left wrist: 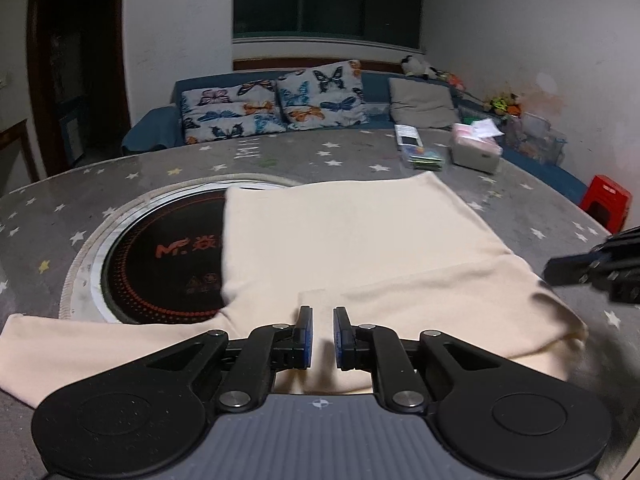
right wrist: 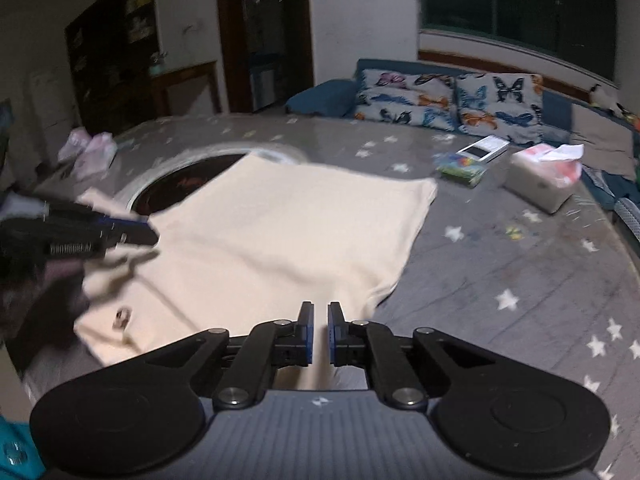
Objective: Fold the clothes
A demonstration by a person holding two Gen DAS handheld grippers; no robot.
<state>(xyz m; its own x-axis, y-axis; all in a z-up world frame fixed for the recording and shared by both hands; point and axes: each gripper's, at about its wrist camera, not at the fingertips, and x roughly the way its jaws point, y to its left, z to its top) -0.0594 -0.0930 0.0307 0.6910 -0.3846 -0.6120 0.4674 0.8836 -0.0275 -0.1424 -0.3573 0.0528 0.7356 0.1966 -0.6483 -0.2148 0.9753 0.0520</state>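
Note:
A cream garment [left wrist: 340,240] [right wrist: 280,232] lies spread flat on a grey star-print table [left wrist: 320,152], partly covering a round black hob [left wrist: 168,264] set into it. My left gripper [left wrist: 323,320] sits at the garment's near edge, jaws almost together with a fold of cream cloth between the pads. In the right wrist view the left gripper [right wrist: 140,236] is at the cloth's left side, where the fabric is ruffled. My right gripper [right wrist: 320,316] is shut on the near right edge of the garment. It shows blurred in the left wrist view as the right gripper [left wrist: 560,276].
A tissue box [left wrist: 476,152] [right wrist: 540,184], a white flat box [right wrist: 484,148] and a colourful packet [right wrist: 460,170] sit at the table's far right. Pink packets [right wrist: 92,152] lie far left. A sofa with butterfly pillows [left wrist: 276,104] and a red stool [left wrist: 606,200] stand beyond the table.

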